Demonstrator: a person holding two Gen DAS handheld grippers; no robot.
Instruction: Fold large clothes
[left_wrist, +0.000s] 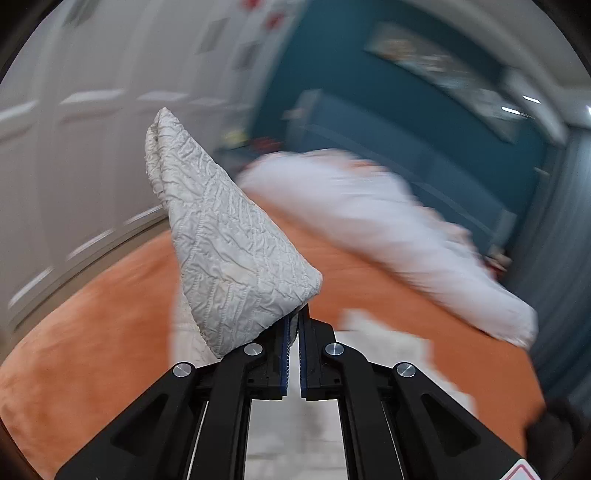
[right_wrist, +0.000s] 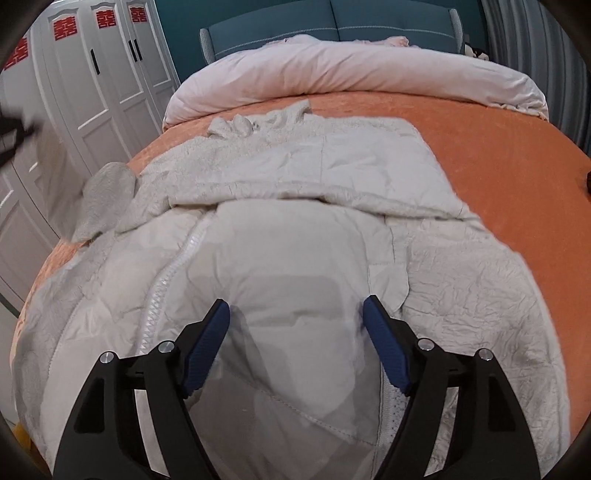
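A large white padded jacket lies spread on the orange bedspread, its zip running down the left and its fleecy lining showing at the far end. My right gripper hovers open just above the jacket's middle, with nothing between its blue pads. In the left wrist view my left gripper is shut on a crinkled white fold of the jacket, which stands up above the bed. The background there is smeared by motion. A blurred grey flap of the jacket is raised at the bed's left edge.
A rolled pale duvet lies across the head of the bed before a teal headboard. White wardrobe doors with red paper cut-outs stand close on the left. A grey curtain hangs on the right.
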